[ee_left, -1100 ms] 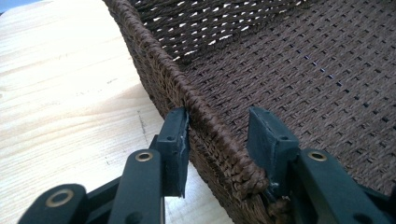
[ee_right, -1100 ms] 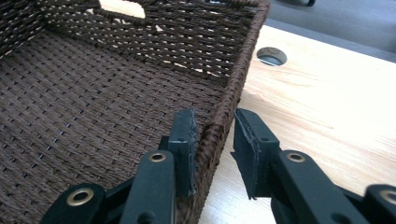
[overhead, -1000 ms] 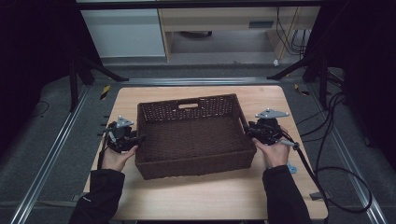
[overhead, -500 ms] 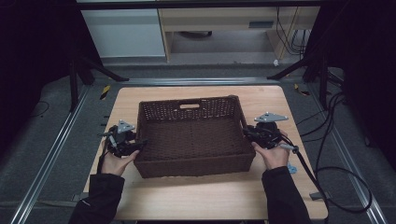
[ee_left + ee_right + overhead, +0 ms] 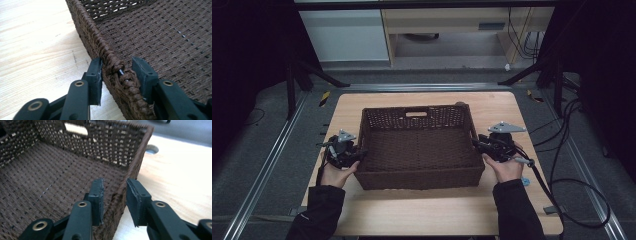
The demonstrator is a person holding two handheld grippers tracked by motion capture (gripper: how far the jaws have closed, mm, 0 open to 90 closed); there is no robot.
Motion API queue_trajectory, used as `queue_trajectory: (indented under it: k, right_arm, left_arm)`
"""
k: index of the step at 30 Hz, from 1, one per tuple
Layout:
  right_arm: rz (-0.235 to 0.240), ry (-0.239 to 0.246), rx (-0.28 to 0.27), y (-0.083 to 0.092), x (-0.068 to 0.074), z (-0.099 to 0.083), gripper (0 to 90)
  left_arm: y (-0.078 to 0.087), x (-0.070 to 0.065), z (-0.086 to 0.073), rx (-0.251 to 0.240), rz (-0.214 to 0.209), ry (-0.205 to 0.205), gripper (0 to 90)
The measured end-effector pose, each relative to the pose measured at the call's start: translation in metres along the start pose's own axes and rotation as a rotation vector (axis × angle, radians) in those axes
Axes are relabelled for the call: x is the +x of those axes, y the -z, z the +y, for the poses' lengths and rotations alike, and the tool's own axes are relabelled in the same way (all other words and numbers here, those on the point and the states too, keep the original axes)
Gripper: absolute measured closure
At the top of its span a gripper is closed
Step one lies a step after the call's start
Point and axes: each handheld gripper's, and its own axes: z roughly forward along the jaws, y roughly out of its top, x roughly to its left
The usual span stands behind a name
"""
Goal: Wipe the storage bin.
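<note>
scene: dark brown woven wicker basket (image 5: 419, 145) sits mid tabletop (image 5: 512, 107), empty, a person's hand on a tool at each short end.
left tool (image 5: 117, 71): jaws straddle the braided rim (image 5: 100, 47) of the basket's left wall, one pad outside, one inside. Outer pad looks to touch the weave; inner pad stands just off it. Jaws have just been closing with the rim between them; reads as not yet clamped, grip forming.
right tool (image 5: 115, 195): jaws astride the right wall (image 5: 130, 175), one pad inside the basket, one over bare wood. Gaps show on both sides, so released, not pinching. Jaws have just been opening a little with the wall between them.
basket place: between the two tools, directly ahead of each one's jaws; each side wall runs away from its tool along the jaw line.
long axis: runs tool to tool, left-right in the high view; handle cutout (image 5: 416, 114) in the far wall, away from both tools.
nearer hand: left hand (image 5: 338, 172) and right hand (image 5: 507, 167) equally close, one per end; neither leads.
key relation: walls already lie in the jaw gaps, so the next move likely needs only a squeeze on both, then an even lift.
materials: stiff fibre weave, thick rope-like braid on the rim, open lattice on walls, tight flat weave on floor. Tabletop is pale smooth wood with a round hole (image 5: 152, 149) beyond the right corner.
risk: braid is lumpy, pads could slip or bite unevenly.
</note>
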Motion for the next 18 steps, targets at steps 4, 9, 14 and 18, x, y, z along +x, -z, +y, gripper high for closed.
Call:
queue_trajectory:
  k: [4, 9, 14, 18]
  right_arm:
    - [-0.027, 0.007, -0.02, 0.008, -0.004, 0.003, 61.3]
    - [-0.073, -0.001, -0.028, 0.015, -0.014, 0.001, 57.3]
    - [-0.096, -0.034, -0.034, 0.022, -0.026, -0.004, 52.9]
    - [-0.127, -0.033, -0.033, 0.027, -0.033, -0.008, 50.7]
  left_arm:
    - [0.0, 0.004, 0.0, 0.0, 0.004, 0.003, 63.3]
    - [0.002, 0.011, 0.0, -0.003, 0.006, 0.019, 67.4]
    - [0.004, 0.018, -0.002, -0.008, 0.005, 0.031, 70.5]
    - [0.006, 0.021, -0.003, -0.005, 0.009, 0.03, 71.3]
